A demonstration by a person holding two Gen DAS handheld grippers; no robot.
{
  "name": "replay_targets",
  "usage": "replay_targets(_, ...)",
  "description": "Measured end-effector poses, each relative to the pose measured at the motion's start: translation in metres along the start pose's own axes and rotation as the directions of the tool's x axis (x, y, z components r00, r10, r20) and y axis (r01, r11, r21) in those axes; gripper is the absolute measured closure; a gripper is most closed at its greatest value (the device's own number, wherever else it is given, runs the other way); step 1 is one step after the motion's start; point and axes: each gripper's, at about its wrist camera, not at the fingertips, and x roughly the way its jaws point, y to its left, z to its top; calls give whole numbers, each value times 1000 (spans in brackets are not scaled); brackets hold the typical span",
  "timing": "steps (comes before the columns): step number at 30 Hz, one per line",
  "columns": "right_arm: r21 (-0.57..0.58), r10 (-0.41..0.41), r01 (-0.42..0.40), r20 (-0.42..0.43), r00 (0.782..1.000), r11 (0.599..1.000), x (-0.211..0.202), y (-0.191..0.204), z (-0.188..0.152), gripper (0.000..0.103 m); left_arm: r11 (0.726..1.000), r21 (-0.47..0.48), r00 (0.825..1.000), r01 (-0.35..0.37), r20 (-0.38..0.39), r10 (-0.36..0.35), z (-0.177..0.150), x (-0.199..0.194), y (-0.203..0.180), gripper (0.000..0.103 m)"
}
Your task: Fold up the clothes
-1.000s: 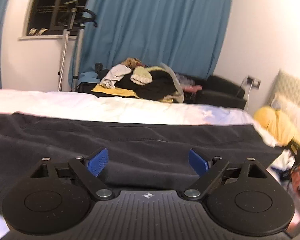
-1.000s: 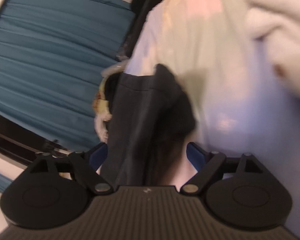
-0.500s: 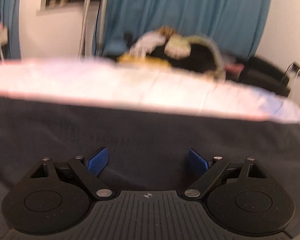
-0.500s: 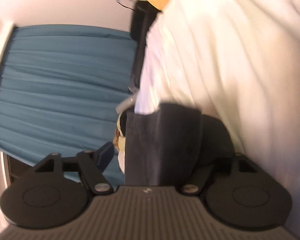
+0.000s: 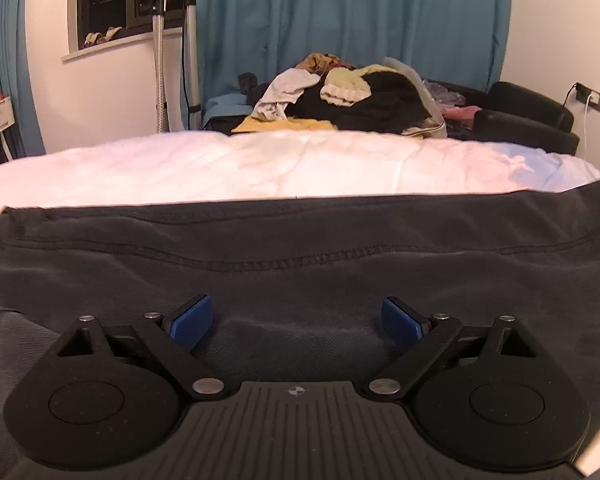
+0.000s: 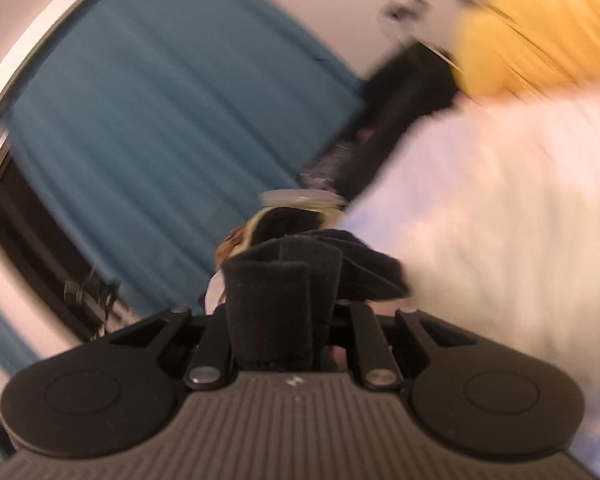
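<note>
Right gripper (image 6: 278, 320) went from wide to pinched on dark grey cloth garment (image 5: 300, 264), low middle of frame. Left gripper (image 5: 296, 318) wide apart above garment, which lies on white bed sheet (image 5: 260, 168). Lift slow, keep edge straight.

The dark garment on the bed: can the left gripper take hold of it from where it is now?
Probably yes. The left gripper is open, low over the dark garment spread on the white bed, and nothing lies between its fingers and the cloth.
</note>
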Motion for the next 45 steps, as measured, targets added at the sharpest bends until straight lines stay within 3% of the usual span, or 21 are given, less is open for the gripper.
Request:
replay_targets(7, -218, 71, -80, -50, 996, 973, 8, 138, -23, 86, 997, -79, 996, 20, 92, -13, 21, -60, 31, 8)
replay_targets(11, -357, 95, -141, -143, 985, 924, 19, 218, -89, 86, 989, -138, 990, 56, 134, -38, 28, -86, 55, 7)
replay_targets(17, -548, 120, -295, -332, 936, 783, 32, 292, -239, 87, 972, -220, 984, 79, 176, -40, 34, -101, 89, 7)
replay_targets(21, -670, 32, -389, -480, 877, 632, 36, 298, -346, 85, 966, -243, 981, 90, 191, -43, 33, -101, 102, 7)
replay_targets(23, -712, -4, -386, -479, 878, 587, 34, 293, -368, 83, 960, -257, 979, 109, 194, -59, 32, -99, 105, 7)
replay_targets(26, -696, 14, -402, -490, 871, 595, 33, 292, -362, 76, 950, -278, 976, 138, 199, -83, 30, -96, 109, 7)
replay_targets(28, -650, 23, -429, -535, 844, 627, 23, 291, -349, 53, 943, -293, 974, 157, 203, -99, 29, -94, 112, 7)
replay_targets(29, -622, 33, -450, -563, 825, 640, 17, 291, -343, 48, 939, -299, 973, 167, 205, -107, 28, -93, 113, 7)
replay_targets(33, -594, 46, -506, -619, 784, 626, -16, 283, -311, 40, 927, -316, 967, 201, 213, -137, 26, -90, 115, 7)
replay_targets(35, -554, 69, -514, -634, 771, 655, -33, 272, -290, 40, 936, -284, 966, 206, 214, -147, 25, -93, 106, 7)
replay_targets(36, -537, 86, -512, -629, 772, 670, -42, 264, -279, 40, 941, -268, 965, 208, 215, -152, 24, -95, 101, 7)
replay_targets(37, -536, 97, -498, -608, 788, 682, -49, 254, -268, 40, 945, -252, 964, 210, 215, -157, 23, -97, 96, 7)
replay_targets(39, -555, 92, -448, -552, 829, 701, -58, 236, -250, 40, 955, -213, 966, 208, 198, -166, 19, -95, 81, 8)
replay_targets(41, -557, 64, -366, -487, 871, 745, -58, 219, -231, 40, 966, -177, 973, 188, 167, -159, 14, -90, 65, 10)
replay_targets(45, -442, 75, -261, -395, 916, 858, -42, 190, -190, 40, 986, -118, 991, 121, 73, -112, -2, -67, 39, 31)
